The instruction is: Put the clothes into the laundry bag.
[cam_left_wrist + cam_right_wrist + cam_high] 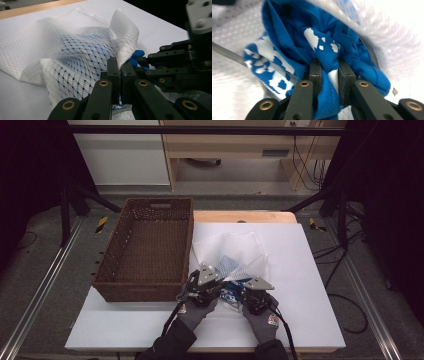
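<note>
L hand-held gripper (120, 66): clamps mesh bag (82, 50) edge | R hand-held gripper (329, 71): pinches blue cloth (324, 45) at bag mouth

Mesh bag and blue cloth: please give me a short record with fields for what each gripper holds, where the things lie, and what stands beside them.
surface: white table top
mesh bag: white mesh bag lying crumpled on the table, blue cloth showing through it
left gripper: jaws shut on an edge of the mesh bag
right gripper: jaws shut on a fold of the blue cloth
blue cloth: blue with white patches, at the bag's mouth, partly inside
basket: brown wicker basket, left of the bag, nothing in it
</note>
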A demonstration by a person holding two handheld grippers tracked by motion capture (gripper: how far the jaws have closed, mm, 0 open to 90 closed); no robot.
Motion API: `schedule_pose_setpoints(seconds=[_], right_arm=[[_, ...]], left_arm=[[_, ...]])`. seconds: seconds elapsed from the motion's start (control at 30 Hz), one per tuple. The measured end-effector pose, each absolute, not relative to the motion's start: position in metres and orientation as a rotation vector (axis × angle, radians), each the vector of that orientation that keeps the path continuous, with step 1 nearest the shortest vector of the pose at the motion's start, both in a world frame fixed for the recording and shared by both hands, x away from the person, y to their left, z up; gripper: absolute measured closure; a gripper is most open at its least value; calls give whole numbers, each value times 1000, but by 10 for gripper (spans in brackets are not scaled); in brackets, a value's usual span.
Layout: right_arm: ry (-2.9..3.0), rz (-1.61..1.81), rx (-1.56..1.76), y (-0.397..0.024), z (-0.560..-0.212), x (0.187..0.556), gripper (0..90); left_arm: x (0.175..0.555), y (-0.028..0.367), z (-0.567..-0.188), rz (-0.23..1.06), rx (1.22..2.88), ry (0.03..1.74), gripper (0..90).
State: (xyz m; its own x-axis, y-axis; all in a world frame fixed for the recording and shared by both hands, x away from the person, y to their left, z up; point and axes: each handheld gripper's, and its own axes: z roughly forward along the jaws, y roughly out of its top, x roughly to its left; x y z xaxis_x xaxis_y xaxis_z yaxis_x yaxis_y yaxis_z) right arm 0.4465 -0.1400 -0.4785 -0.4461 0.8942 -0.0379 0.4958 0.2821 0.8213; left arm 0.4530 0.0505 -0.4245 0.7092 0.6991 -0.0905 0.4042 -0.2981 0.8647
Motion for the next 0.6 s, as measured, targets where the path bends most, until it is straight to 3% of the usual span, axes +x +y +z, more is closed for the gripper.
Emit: schedule_pose_setpoints(seconds=[0.17,0.37,0.5,0.6], right_arm=[[2008,1150,1192,-131,-459,448,777],[1956,1064,1226,-124,-472,473,744],[1976,1040,1266,-128,-480,480,657],[2008,1115,1222,-139,-465,465,568]], left_arm=[[446,50,-409,371,1899,806,883],[441,53,-407,352,1900,787,883],[445,58,-416,345,1910,814,882],[449,61,-421,348,1912,838,881]])
